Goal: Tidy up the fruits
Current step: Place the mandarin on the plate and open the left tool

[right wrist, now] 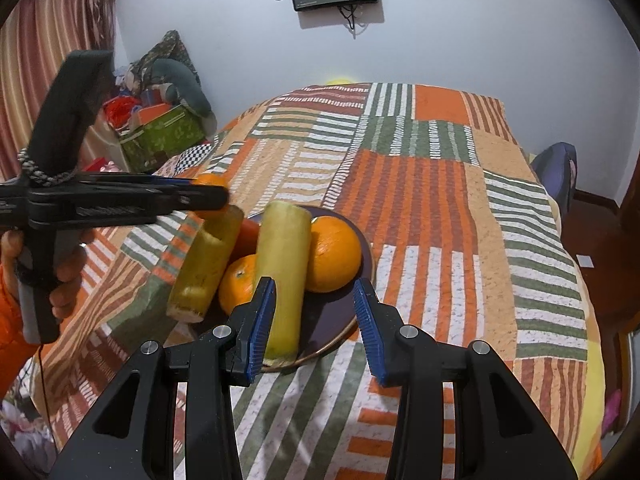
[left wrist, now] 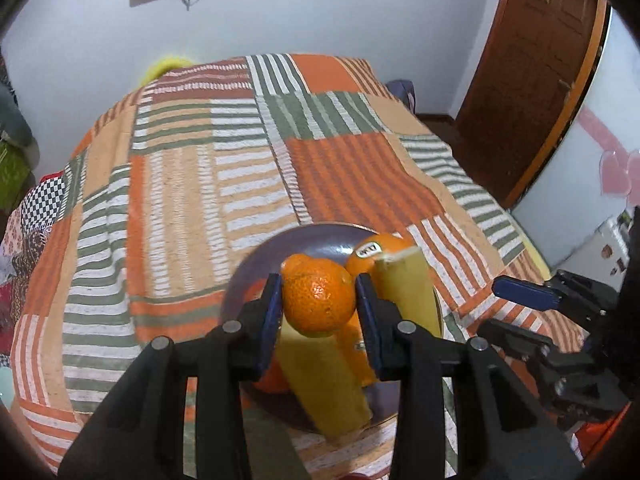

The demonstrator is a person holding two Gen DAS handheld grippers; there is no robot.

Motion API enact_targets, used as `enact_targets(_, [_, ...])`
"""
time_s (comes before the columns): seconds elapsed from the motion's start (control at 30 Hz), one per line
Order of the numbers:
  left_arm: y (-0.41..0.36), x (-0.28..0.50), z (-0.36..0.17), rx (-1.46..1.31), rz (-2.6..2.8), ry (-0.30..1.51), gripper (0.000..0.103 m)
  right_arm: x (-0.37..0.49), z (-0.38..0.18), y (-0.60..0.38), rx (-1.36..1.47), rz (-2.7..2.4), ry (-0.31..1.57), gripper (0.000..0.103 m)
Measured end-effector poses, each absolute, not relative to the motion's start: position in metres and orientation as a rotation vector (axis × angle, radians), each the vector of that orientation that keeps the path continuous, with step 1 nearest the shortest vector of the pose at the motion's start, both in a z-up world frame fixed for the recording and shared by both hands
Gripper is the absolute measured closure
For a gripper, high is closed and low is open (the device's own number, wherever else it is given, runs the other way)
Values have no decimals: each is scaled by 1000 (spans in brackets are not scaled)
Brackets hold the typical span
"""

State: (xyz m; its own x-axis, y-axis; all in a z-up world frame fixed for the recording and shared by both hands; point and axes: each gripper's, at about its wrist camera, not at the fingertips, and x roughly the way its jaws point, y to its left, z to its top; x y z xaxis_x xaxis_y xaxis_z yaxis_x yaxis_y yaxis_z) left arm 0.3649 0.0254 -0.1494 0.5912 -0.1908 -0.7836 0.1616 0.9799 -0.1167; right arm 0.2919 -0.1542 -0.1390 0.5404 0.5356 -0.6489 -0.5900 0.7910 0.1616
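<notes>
Covering the whole bed, a patchwork bedspread (right wrist: 420,184) in orange, green, white and tan striped blocks; all other items sit on or above it

Plate (right wrist: 340,328), dark with a thin golden rim, resting on the bedspread near its front edge; carries the fruit pile

Left gripper (left wrist: 316,300), black frame with blue pads, held above the plate; its fingers are closed onto a mandarin, one pad pressed to each side. In the right wrist view the same gripper (right wrist: 208,198) reaches in from the left, gripped by a hand (right wrist: 60,276) in an orange sleeve

Right gripper (right wrist: 314,320), black with blue ribbed pads, fingers spread wide with nothing between them, hovering at the plate's near edge

Two pale yellow-green stalk pieces, cut at the ends: one (right wrist: 282,280) lying along the middle of the plate, the other (right wrist: 206,264) leaning over the plate's left rim

Large orange (right wrist: 336,254), on the plate, touching the right side of the middle stalk; a white sticker shows on it in the left wrist view (left wrist: 372,250)

Smaller orange (right wrist: 238,284), wedged between the two stalks

Mandarin (left wrist: 316,300), lifted clear of the pile, clamped in the left gripper directly above the plate
</notes>
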Motion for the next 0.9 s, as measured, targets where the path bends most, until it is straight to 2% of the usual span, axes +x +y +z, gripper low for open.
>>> enact_targets(0.4, [4, 365, -152, 20, -192, 931, 64, 277, -140, -153, -79, 700, 746, 66])
enact_targets(0.67, [17, 313, -126, 28, -160, 880, 64, 257, -135, -152, -92, 700, 753, 66])
enact_targets(0.9, [29, 259, -130, 13, -134, 903, 63, 231, -136, -148, -112, 706, 773, 66])
